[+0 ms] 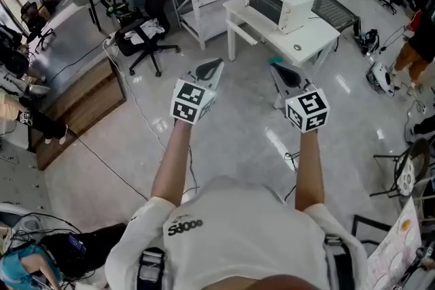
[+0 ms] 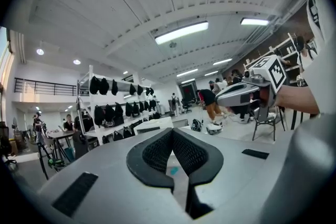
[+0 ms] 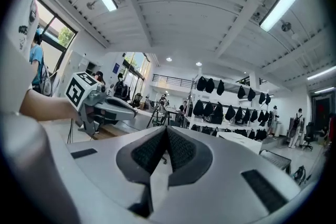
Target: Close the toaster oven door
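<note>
Nearest, left gripper & right gripper clenched, empty. Toaster oven well apart; door prob. light, stiff-hinged, so push top edge.

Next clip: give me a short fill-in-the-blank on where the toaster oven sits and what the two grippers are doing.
1. The toaster oven stands on a ___ table.
2. The left gripper and the right gripper are held over the ___, short of that table.
3. Each gripper's jaws are ___, with nothing between them.

Missing words: white; floor; shut
</note>
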